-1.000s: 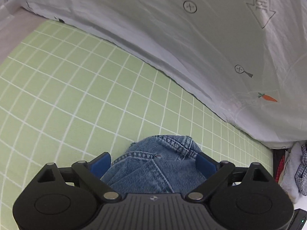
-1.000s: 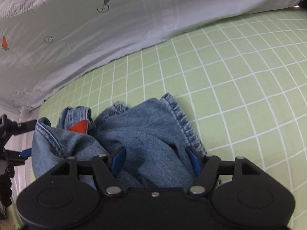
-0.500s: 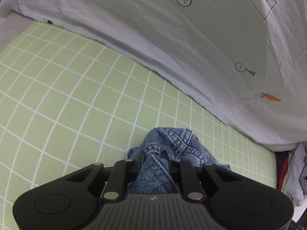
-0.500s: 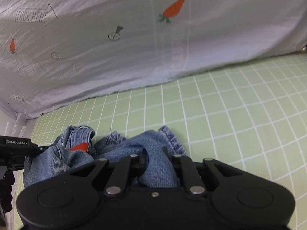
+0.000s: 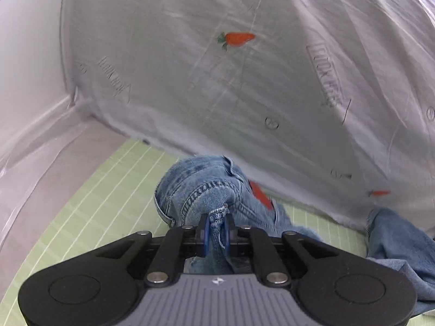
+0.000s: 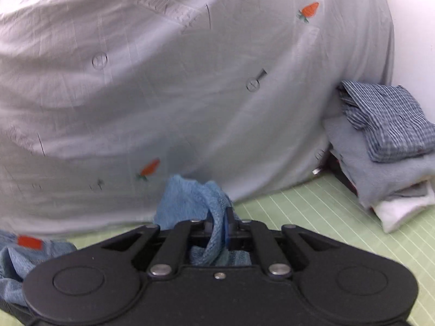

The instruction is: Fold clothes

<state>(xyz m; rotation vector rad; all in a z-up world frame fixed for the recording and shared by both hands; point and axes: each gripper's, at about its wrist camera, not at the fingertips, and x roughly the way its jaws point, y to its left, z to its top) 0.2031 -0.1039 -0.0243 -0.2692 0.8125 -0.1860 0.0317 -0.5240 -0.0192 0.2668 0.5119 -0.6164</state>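
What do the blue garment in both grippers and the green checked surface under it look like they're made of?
The jeans look like denim: faded blue twill weave, with heavy pale stitching along the seams. The left gripper and right gripper each pinch a fold. The green surface seems a soft matte sheet or mat with printed white grid lines; which one is unclear.

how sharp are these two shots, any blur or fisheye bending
Left wrist view: the left gripper and the jeans it clamps are fairly sharp, while the green grid mat smears into streaks; black corners show the fisheye circle. Right wrist view: softer overall, with the denim fold in the right gripper and the carrot-print sheet blurred, and the folded clothes stack bowed toward the edge.
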